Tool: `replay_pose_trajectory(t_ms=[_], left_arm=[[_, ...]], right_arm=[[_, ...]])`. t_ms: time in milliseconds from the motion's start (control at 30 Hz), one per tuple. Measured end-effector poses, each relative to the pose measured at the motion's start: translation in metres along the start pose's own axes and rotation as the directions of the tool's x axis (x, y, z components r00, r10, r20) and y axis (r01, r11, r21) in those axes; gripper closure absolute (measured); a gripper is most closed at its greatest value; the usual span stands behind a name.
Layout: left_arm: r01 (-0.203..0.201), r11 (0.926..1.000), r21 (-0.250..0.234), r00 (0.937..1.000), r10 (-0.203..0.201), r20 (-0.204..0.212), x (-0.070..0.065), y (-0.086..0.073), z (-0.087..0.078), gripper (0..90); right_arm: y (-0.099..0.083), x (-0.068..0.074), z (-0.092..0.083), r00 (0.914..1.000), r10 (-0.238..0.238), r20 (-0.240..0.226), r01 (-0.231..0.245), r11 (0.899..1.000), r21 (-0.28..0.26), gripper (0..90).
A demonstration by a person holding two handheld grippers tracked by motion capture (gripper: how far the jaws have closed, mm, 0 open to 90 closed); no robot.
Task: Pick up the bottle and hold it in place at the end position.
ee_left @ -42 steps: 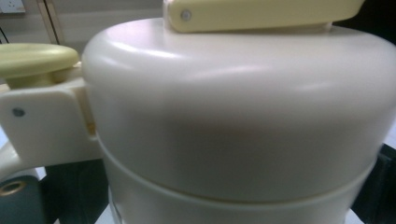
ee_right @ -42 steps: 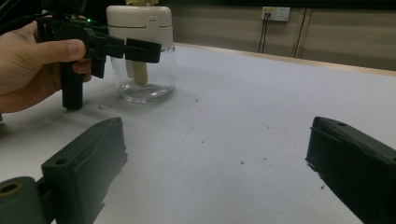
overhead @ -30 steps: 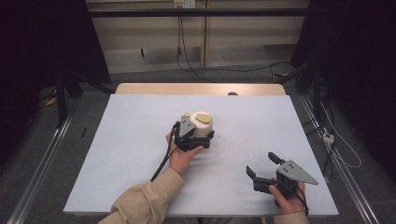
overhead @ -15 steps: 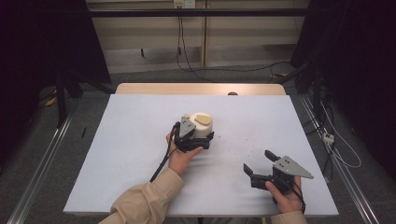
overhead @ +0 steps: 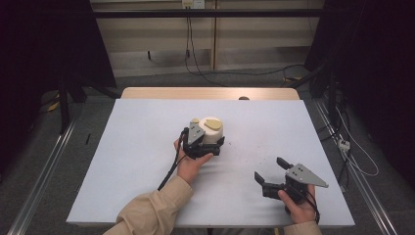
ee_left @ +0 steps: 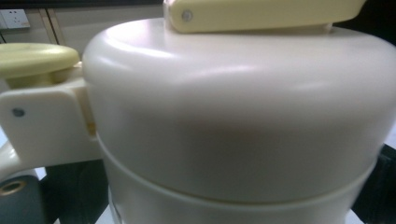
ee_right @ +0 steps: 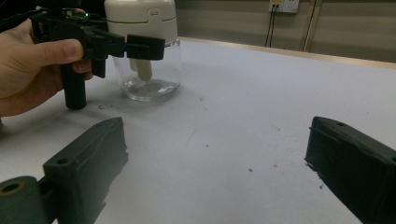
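Glass jar (ee_right: 148, 70) with a cream plastic lid (ee_left: 238, 107) stands upright near the middle of the white table (overhead: 137, 147). Clear lower body, apparently empty apart from a cream stem hanging inside; judged light, rigid, breakable, and smooth enough to slip. The lid's shoulder and the band where it meets the glass look like the firmer places to take hold.

Left gripper (overhead: 201, 142) sits against the jar on the person's side, jaws around the body below the lid, seemingly clamped on it. Right gripper (overhead: 272, 175) rests well apart from the jar, toward the near right corner, jaws spread and empty.

Right gripper view shows the glass base and stem; left gripper view shows the lid close up, with its yellow lever (ee_left: 261, 14) and side knob (ee_left: 37, 58).
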State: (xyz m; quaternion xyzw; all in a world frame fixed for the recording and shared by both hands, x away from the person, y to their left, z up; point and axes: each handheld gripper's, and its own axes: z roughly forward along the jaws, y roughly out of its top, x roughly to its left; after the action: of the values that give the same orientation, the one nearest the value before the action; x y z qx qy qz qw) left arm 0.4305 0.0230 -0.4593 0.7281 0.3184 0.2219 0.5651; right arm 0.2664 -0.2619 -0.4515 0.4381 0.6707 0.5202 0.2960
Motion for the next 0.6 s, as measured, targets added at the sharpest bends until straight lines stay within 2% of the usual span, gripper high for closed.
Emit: replay_pose_trajectory(t_ms=[233, 467, 600], left_arm=[[0.013, 0.9999, 0.008, 0.9999, -0.013, 0.002, 0.0012, 0.0015, 0.0035, 5.2], [-0.030, 0.9992, 0.027, 0.9994, 0.030, 0.014, -0.0042, 0.0021, 0.0083, 5.2], [-0.010, 0.9995, 0.029, 0.9997, 0.009, 0.022, -0.0023, 0.0017, 0.0081, 5.1]], right_arm=[[0.0002, 0.0003, 0.0004, 1.0000, 0.001, -0.003, -0.001, 1.000, -0.003, 4.5], [-0.0005, 0.0000, 0.0003, 1.0000, 0.001, -0.006, -0.001, 1.000, -0.002, 4.5], [-0.0008, 0.0002, 0.0005, 1.0000, 0.002, -0.006, -0.002, 1.000, -0.002, 4.5]])
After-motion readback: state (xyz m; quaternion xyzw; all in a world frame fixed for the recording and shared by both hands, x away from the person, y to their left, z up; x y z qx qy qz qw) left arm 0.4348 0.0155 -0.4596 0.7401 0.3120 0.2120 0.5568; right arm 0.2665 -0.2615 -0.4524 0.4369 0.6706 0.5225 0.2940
